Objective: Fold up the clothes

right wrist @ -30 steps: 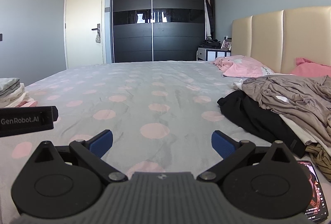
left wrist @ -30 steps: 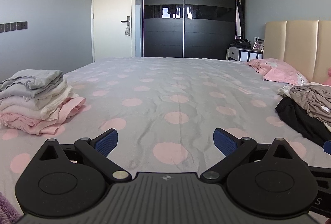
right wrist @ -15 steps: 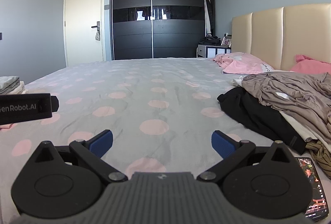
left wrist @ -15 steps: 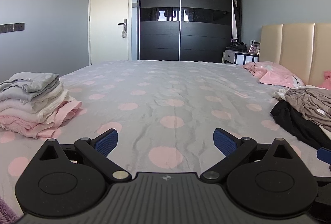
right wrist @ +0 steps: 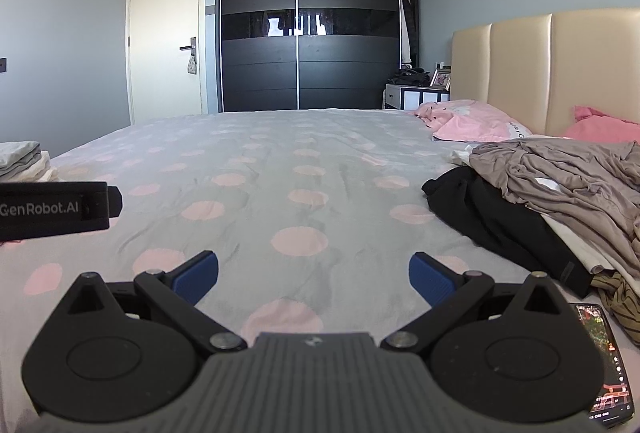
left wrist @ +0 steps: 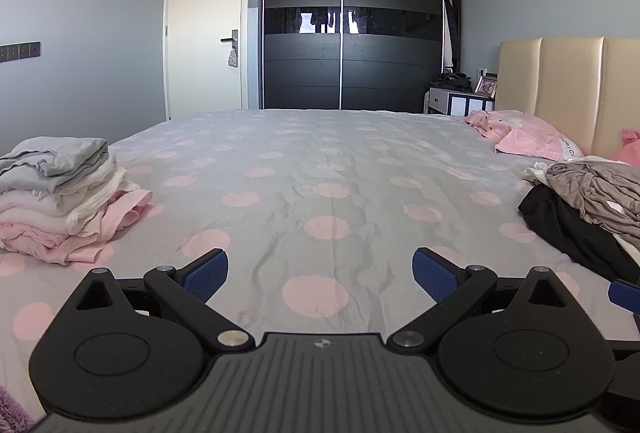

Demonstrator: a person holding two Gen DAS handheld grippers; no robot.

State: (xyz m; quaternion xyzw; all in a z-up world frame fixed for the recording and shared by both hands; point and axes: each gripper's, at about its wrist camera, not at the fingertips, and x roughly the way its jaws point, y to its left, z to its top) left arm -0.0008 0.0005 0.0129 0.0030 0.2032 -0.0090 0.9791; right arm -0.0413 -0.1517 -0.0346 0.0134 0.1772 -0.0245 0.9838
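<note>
The left gripper [left wrist: 320, 275] was spread wide and empty over the bed [left wrist: 320, 161], and the right gripper [right wrist: 313, 279] hung beside it, equally spread and empty. At ten o'clock in the left view lay a folded stack [left wrist: 60, 193], grey on top, white and pink beneath. At three o'clock sat the unfolded pile [right wrist: 560, 185]: a taupe top [right wrist: 568, 169] draped over a black garment [right wrist: 500, 221], with white and striped cloth under them. A phone [right wrist: 608, 365] lay at five o'clock of the right view, just beside the pile, screen lit. Pink pillows [right wrist: 472, 121] rested against the headboard [right wrist: 560, 73] at two o'clock. At twelve stood a wardrobe [left wrist: 352, 13], a door [left wrist: 208, 25] to its left. Bare sheet lay between both grippers and the pile.
</note>
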